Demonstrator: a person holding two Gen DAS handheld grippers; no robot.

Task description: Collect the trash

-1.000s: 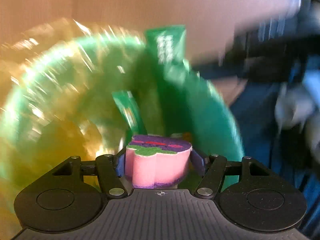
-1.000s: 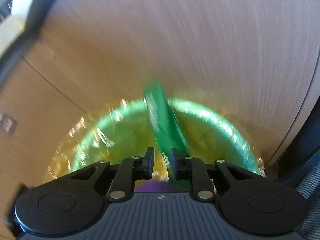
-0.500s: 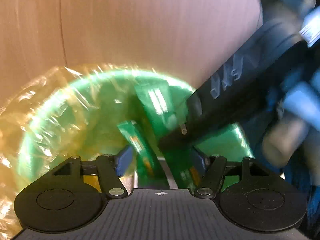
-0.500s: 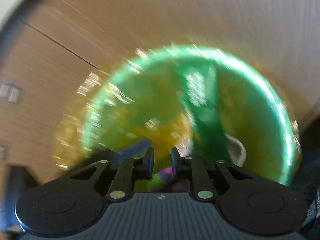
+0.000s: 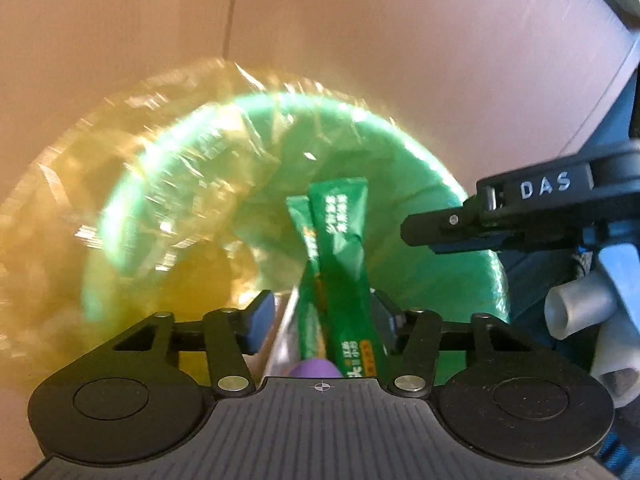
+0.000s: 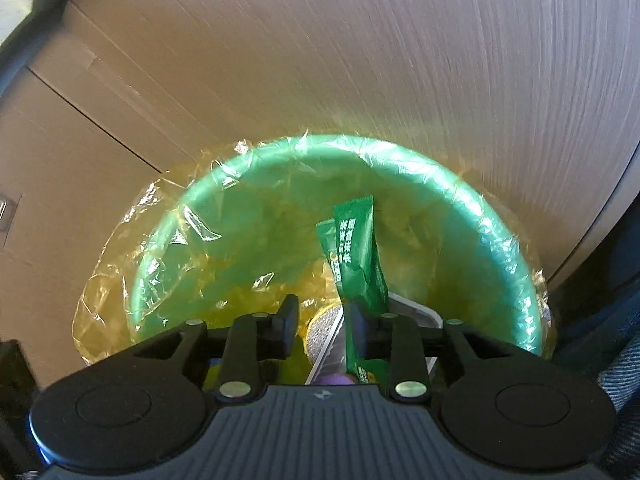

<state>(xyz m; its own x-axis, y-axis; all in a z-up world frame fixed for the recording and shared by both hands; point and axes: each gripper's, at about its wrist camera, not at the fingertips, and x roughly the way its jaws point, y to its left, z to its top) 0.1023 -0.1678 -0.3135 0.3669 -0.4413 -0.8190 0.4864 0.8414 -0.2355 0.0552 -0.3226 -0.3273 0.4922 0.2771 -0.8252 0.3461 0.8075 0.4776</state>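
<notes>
Above the lined green bin (image 6: pixel 500 240), left fingers (image 5: pixel 260 320) close emptily; right fingers (image 6: pixel 286 326) spread, releasing green sachets (image 6: pixel 360 256).

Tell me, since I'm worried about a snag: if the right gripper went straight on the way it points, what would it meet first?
Probably the green packets standing in the lined green bin. They rise just ahead of the right gripper, beside its right finger, while its jaws are opening. Depth is unclear; beyond them lies other trash.

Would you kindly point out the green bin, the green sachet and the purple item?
green bin (image 6: pixel 496 236), right wrist view, on its rim.
green sachet (image 6: pixel 356 240), right wrist view, upper printed part.
purple item (image 5: pixel 314 369), left wrist view, visible top.
</notes>
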